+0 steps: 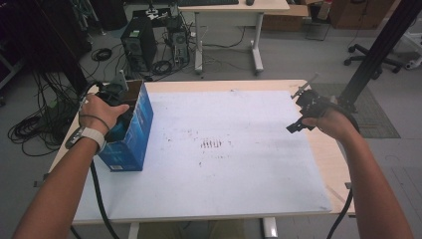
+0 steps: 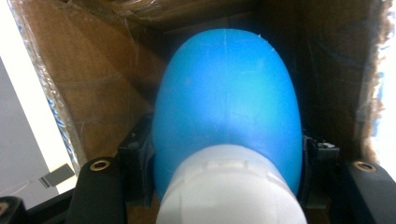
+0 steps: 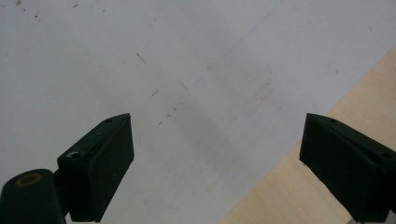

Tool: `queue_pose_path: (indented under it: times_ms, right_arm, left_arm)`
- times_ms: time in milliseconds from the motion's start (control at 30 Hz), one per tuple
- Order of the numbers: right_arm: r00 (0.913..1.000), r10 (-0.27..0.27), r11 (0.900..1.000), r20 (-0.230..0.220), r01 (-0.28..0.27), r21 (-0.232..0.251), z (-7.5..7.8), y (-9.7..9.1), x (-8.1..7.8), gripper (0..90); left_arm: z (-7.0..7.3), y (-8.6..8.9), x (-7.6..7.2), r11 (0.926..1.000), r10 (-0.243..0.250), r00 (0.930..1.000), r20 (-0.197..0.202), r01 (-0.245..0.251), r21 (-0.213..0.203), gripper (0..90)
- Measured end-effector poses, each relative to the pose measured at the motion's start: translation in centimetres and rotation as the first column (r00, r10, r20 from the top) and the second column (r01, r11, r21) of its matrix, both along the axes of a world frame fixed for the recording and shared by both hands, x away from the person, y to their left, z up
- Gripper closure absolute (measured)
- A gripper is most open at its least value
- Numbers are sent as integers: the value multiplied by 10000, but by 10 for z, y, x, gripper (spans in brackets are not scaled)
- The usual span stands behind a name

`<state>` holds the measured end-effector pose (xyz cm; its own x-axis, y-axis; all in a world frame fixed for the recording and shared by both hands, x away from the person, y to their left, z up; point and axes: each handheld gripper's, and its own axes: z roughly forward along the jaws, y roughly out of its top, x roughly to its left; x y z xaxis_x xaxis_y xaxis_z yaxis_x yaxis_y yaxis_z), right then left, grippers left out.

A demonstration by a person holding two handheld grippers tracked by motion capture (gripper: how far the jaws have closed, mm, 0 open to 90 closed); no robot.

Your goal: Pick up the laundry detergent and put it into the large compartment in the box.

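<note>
High view: blue box (image 1: pixel 130 130) at table's (image 1: pixel 259 85) 9 o'clock edge, open top up, left gripper (image 1: pixel 119 107) dipped into it; contents hidden there. Left gripper view looks inside the box: cardboard walls w/ a blue bottle (image 2: pixel 226 105), white cap (image 2: pixel 229 186) nearest the camera, pinched between the jaws at its sides. Bottle's long axis runs along the jaws, rounded base pointing 12 o'clock, deeper into box. Right gripper (image 1: pixel 304 110) at table's 3 o'clock; right gripper view shows jaws spread wide, nothing between, over white mat (image 3: pixel 140 56) edge.
</note>
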<state>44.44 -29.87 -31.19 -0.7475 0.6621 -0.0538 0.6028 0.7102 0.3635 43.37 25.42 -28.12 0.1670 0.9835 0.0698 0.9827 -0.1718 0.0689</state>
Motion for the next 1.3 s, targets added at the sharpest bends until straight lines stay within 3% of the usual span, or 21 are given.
queue_pose_path:
  times_ms: [633, 1300]
  right_arm:
    - [9999, -27, 10000, -103, 27, -47, -3, 0, -1, 100]
    - [10000, -31, 10000, -58, 30, -28, -1, -1, -4, 100]
  left_arm:
    - [-1, 6, 2, 10000, 23, 10000, 95, -22, -51, 293]
    - [2, 5, 1, 9995, -293, 9993, 250, 297, -146, 223]
